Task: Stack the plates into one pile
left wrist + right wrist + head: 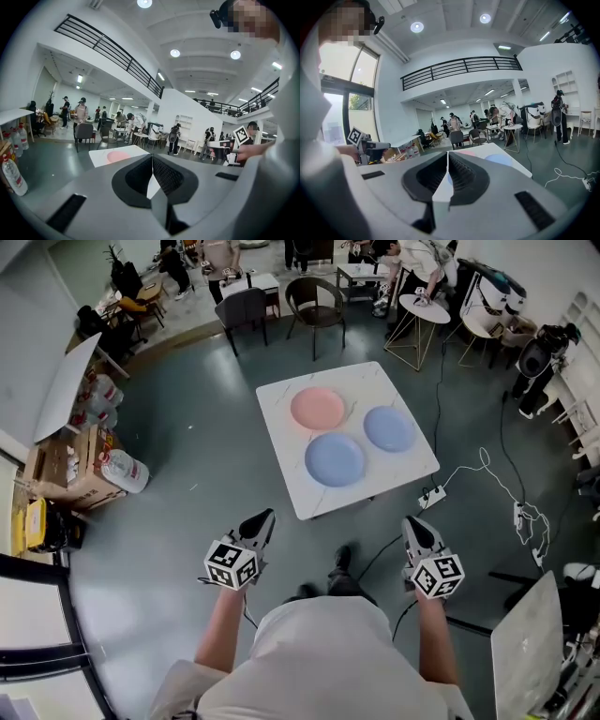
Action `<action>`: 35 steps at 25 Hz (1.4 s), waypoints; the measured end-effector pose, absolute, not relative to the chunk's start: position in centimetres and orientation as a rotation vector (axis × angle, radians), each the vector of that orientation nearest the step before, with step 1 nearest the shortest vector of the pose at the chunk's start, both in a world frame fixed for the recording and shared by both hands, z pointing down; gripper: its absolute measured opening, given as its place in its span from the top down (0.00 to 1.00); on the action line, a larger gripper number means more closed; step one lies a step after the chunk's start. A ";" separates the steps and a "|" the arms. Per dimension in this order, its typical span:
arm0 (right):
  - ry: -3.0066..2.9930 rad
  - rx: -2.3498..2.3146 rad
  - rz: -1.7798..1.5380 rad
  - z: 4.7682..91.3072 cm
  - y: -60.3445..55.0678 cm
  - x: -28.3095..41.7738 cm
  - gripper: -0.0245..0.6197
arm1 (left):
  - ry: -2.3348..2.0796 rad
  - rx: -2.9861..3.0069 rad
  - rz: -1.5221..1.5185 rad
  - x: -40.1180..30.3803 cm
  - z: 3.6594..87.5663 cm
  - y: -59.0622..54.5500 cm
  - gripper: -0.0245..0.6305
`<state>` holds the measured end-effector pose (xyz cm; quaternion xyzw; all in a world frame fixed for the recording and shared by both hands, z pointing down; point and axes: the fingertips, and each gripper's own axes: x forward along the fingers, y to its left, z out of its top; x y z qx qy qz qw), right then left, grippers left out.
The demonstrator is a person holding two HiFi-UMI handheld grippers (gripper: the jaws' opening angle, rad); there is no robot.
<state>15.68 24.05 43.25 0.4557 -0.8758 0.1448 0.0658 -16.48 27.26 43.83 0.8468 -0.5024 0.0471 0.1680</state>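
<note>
Holding left gripper [265, 518] and right gripper [415, 525] closed, empty, short of pink plate [318, 408] and blue plates [335, 459] lying apart, seemingly stiff, light, slick, best pinched at rims.
</note>
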 end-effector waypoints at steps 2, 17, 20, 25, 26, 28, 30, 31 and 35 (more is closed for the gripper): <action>-2.654 1.344 0.441 43.4 22.4 15.2 0.92 | -1.449 2.395 0.138 -16.6 43.9 26.1 0.94; -2.718 1.183 0.520 45.3 9.2 15.2 0.92 | -1.557 2.270 0.155 -14.9 45.0 16.7 0.94; -2.721 1.147 0.543 46.0 6.8 15.9 0.92 | -1.578 2.249 0.158 -13.8 45.0 14.7 0.94; -2.733 1.096 0.587 47.0 2.8 16.9 0.92 | -1.566 2.256 0.111 -11.4 44.9 11.7 0.94; -2.736 1.084 0.593 47.2 2.1 17.0 0.92 | -1.569 2.255 0.104 -11.0 44.9 11.2 0.94; -2.743 1.060 0.598 47.6 0.7 17.2 0.92 | -1.587 2.248 0.108 -10.4 45.1 10.2 0.94; -2.747 1.042 0.597 48.1 -0.6 17.3 0.92 | -1.609 2.233 0.113 -9.9 45.6 9.2 0.94; -2.747 1.035 0.597 48.3 -1.1 17.3 0.92 | -1.619 2.224 0.113 -9.8 45.8 8.7 0.94; -2.753 1.001 0.602 48.6 -2.6 17.5 0.92 | -1.651 2.186 0.124 -9.2 46.1 7.3 0.94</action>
